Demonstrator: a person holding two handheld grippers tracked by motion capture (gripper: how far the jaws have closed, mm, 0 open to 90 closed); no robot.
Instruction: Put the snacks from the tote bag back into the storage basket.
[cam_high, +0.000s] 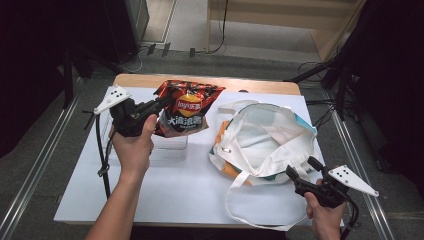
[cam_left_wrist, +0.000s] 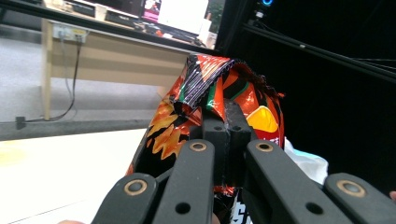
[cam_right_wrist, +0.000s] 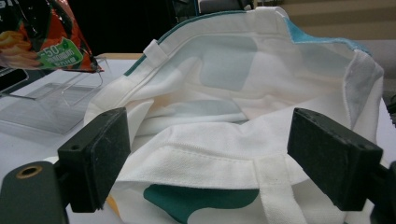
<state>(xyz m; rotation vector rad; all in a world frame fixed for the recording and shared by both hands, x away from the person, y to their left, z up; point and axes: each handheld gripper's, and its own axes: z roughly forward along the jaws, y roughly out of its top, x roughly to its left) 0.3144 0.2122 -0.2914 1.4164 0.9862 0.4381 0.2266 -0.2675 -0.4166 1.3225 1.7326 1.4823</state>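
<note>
A red and black chips bag (cam_high: 186, 107) hangs tilted above the table's left half, over a clear plastic stand (cam_high: 170, 147). My left gripper (cam_high: 162, 102) is shut on the bag's left top corner. In the left gripper view the jaws (cam_left_wrist: 227, 123) pinch the crumpled foil of the chips bag (cam_left_wrist: 187, 116). A white tote bag (cam_high: 265, 140) with teal and orange patches lies open at the right. My right gripper (cam_high: 303, 168) stands open at its near rim. In the right gripper view the tote bag's (cam_right_wrist: 224, 93) rim lies between the wide-apart pads (cam_right_wrist: 205, 161), and neither pad presses it.
A white sheet (cam_high: 190, 195) covers the wooden table. The tote's long handles trail toward the front edge. In the right gripper view the clear plastic stand (cam_right_wrist: 56, 100) sits left of the tote, below the chips bag (cam_right_wrist: 42, 32). Black stands and cables ring the table.
</note>
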